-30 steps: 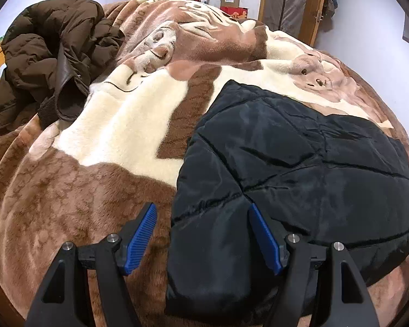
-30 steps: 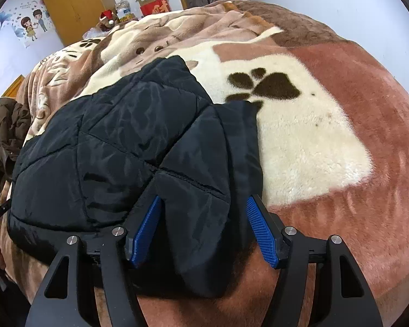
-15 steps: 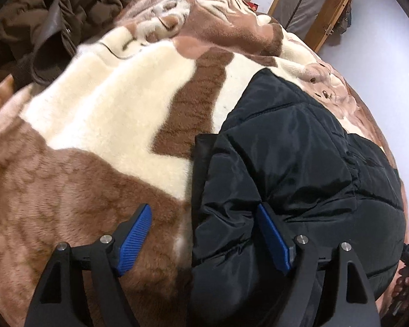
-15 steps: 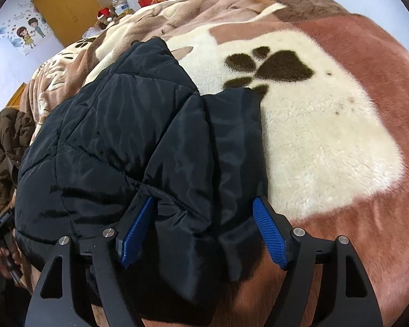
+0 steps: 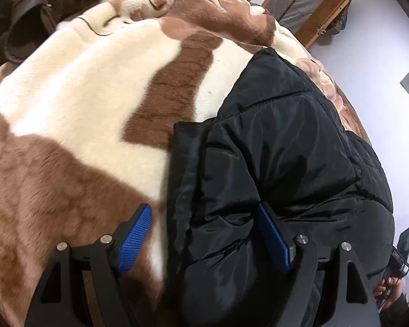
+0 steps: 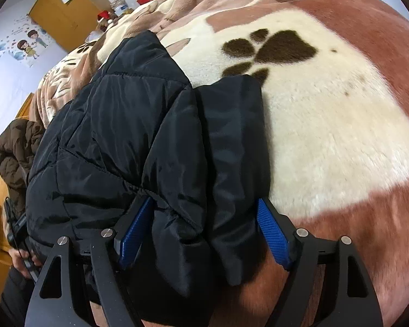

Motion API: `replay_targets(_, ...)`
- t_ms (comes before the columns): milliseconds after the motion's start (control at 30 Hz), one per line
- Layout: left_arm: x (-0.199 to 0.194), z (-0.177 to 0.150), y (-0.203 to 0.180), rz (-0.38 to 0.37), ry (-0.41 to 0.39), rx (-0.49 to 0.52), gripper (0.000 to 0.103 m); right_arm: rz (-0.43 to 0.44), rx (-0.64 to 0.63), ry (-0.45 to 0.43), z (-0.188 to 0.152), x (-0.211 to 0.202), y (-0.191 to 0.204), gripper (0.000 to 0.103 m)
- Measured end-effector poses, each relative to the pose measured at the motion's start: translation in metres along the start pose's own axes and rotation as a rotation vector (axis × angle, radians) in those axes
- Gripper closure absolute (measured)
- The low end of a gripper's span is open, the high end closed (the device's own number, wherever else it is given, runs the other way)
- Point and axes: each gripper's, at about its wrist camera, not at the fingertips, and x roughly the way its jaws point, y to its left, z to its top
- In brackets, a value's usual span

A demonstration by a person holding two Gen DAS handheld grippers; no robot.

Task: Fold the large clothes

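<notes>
A black puffer jacket (image 5: 280, 147) lies folded on the brown and cream blanket (image 5: 76, 103); it also shows in the right wrist view (image 6: 128, 125). My left gripper (image 5: 204, 239) is open, its jaws straddling the jacket's near left edge, with padded cloth between the blue pads. My right gripper (image 6: 204, 239) is open, its jaws straddling the jacket's near right edge and sleeve. Neither has closed on the cloth.
A brown puffer coat (image 5: 35, 2) lies heaped at the far left of the bed, also in the right wrist view (image 6: 16, 147). A wooden wardrobe (image 6: 65, 11) and boxes stand beyond the bed. A wooden frame (image 5: 313, 13) leans at the wall.
Both grippers have moved forward and down onto the jacket's near edge; the cloth now sits between each pair of open jaws. The jacket's edges have bunched up.
</notes>
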Motion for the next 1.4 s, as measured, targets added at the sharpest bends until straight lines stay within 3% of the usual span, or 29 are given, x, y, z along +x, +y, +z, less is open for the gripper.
replay_targets(333,0.005,0.000,0.002,-0.087,0.031,-0.008,0.029,0.065,-0.009,0.017,0.000,0.001,-0.003,0.030)
replay_targets(500,0.015,0.008,0.004,-0.112,0.038,-0.010,0.024,0.102,0.012,0.027,0.010,0.015,-0.014,0.019)
replay_targets(600,0.021,0.011,0.006,-0.139,0.051,-0.022,0.023,0.143,0.044,0.047,0.010,0.021,-0.018,0.019)
replay_targets(667,0.022,0.010,0.007,-0.149,0.058,-0.025,0.024,0.154,0.040,0.049,0.008,0.018,-0.013,0.027)
replay_targets(733,0.020,0.008,0.005,-0.140,0.052,-0.020,0.026,0.147,0.016,0.041,0.005,0.011,-0.006,0.042)
replay_targets(767,0.019,0.006,0.002,-0.136,0.053,-0.007,0.027,0.143,0.003,0.041,0.003,0.009,-0.004,0.044)
replay_targets(1100,0.033,0.011,-0.006,-0.137,0.057,0.010,0.024,0.157,0.030,0.062,0.015,0.027,-0.003,0.044)
replay_targets(1133,0.032,0.011,-0.008,-0.126,0.052,0.014,0.026,0.152,0.028,0.060,0.014,0.026,-0.002,0.046)
replay_targets(1300,0.014,0.004,-0.038,-0.020,0.010,0.099,0.058,0.101,-0.003,0.036,0.011,0.009,0.018,0.067)
replay_targets(1400,-0.001,0.003,-0.049,0.028,-0.001,0.111,0.068,0.069,-0.016,0.012,0.011,-0.008,0.030,0.074)
